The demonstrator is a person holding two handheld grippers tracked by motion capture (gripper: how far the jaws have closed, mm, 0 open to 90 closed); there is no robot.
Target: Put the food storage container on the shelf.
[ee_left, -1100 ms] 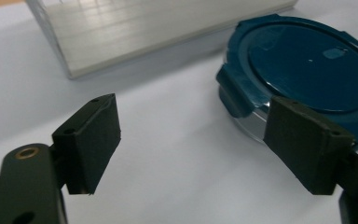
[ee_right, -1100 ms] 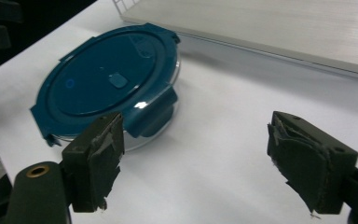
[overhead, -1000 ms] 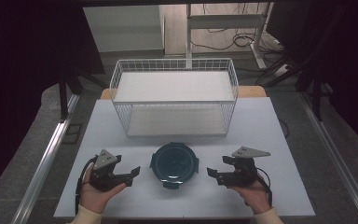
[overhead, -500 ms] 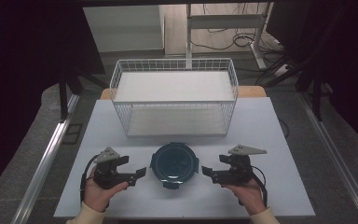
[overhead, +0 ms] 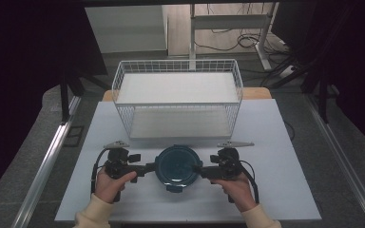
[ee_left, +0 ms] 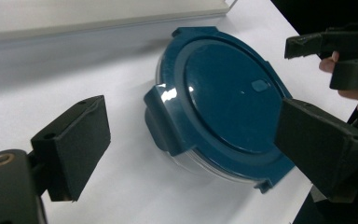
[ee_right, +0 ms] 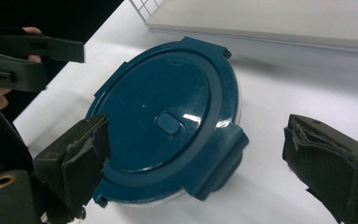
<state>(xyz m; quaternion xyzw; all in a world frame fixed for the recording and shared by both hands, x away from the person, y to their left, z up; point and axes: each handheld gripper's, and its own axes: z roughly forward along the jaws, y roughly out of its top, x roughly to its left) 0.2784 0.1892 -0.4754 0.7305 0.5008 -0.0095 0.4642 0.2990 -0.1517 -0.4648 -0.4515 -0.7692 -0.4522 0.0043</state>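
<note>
High view: both grippers closing in on a round blue-lidded container [overhead: 177, 166] from either side, approach step.

White table [overhead: 285, 156] is carrying a white wire basket [overhead: 177, 97] at the back; the container is sitting near the front edge, just in front of the basket, between the hands. Left gripper [overhead: 145, 169] and right gripper [overhead: 200, 170] are pointing inward at the lid's side latch tabs, jaws on both having just been opening and now standing wide apart, nothing pinched. In the left gripper view one lid latch [ee_left: 161, 119] is lying between the jaws, untouched; the right gripper view is showing the opposite latch [ee_right: 223, 161] likewise. Next move likely calling for sliding each jaw pair over its tab and squeezing or lifting to unclip, keeping the clear bowl from skidding.
</note>
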